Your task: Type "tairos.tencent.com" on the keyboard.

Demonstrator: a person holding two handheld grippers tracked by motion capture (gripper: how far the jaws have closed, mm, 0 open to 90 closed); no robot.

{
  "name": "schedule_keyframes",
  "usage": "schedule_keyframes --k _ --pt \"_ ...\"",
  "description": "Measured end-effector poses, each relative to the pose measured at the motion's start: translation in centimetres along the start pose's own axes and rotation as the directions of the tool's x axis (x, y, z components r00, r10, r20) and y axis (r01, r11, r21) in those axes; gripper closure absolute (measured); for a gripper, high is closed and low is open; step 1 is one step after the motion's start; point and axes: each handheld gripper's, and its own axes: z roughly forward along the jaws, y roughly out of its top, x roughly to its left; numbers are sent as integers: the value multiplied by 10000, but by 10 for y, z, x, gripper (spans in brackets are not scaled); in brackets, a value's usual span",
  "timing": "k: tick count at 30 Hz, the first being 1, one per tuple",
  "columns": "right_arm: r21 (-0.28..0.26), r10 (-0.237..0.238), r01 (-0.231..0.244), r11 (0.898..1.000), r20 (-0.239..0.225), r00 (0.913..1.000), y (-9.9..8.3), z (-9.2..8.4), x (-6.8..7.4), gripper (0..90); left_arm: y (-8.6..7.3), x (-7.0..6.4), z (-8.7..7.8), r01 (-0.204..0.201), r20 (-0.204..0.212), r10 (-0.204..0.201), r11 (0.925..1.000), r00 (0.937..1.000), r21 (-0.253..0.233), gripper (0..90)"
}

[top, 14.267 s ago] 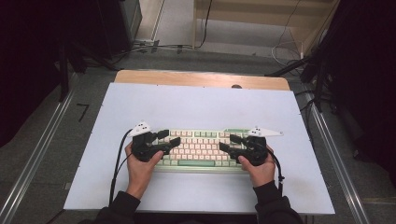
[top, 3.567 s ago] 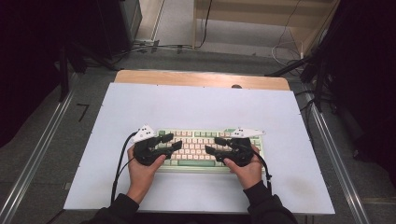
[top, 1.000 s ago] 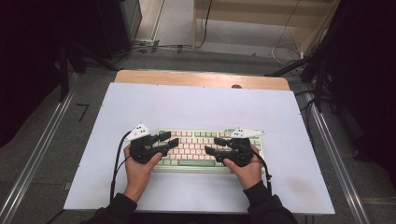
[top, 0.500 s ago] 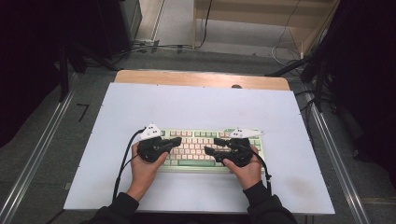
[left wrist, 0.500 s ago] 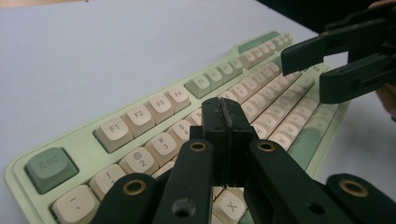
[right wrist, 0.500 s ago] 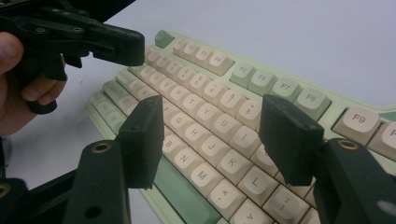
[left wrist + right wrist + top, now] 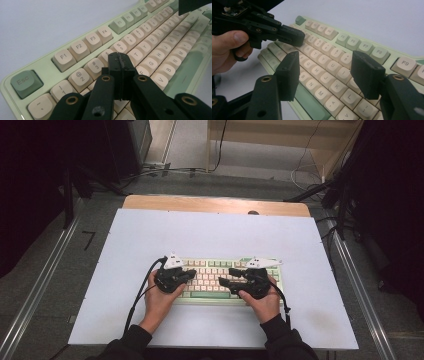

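The keyboard (image 7: 227,279) (pale green case, cream keys, green Esc and spacebar) lies flat on the white surface (image 7: 215,235), near the person's edge and about midway between its sides. Over the keyboard's left half hangs the left hand-held gripper (image 7: 121,65), its jaws pressed together with nothing between them; they have just been closing. Its tip sits above the number and top letter rows, around the 4 and R keys, though whether it touches a key I cannot tell. Over the keyboard's right half the right hand-held gripper (image 7: 327,71) is held with jaws wide apart, empty, above the letter keys. Each hand grips its tool from the keyboard's near side, left hand (image 7: 159,301) and right hand (image 7: 262,302).
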Motion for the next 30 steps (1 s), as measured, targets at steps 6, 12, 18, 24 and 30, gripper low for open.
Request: schedule_keyframes --k 6,12,18,24,30 --pt "18 15 -15 10000 6 10000 0 0 -1 387 0 0 2 5 44 -6 9998 10000 193 900" --pt "0 -2 2 10000 17 10000 0 0 -1 387 1 -2 -3 148 370 -140 9997 9992 -212 900" --pt "-40 22 -22 10000 28 10000 1 -3 -1 387 4 4 -22 919 1129 -770 9868 9906 -1332 828" --pt "-31 30 -30 10000 3 10000 0 -2 0 387 0 14 -35 1780 1721 -1398 9565 9751 -2313 516" --pt "-57 -6 6 10000 13 10000 0 -2 0 387 -7 20 -42 1949 1631 -1549 9434 9744 -2683 447"
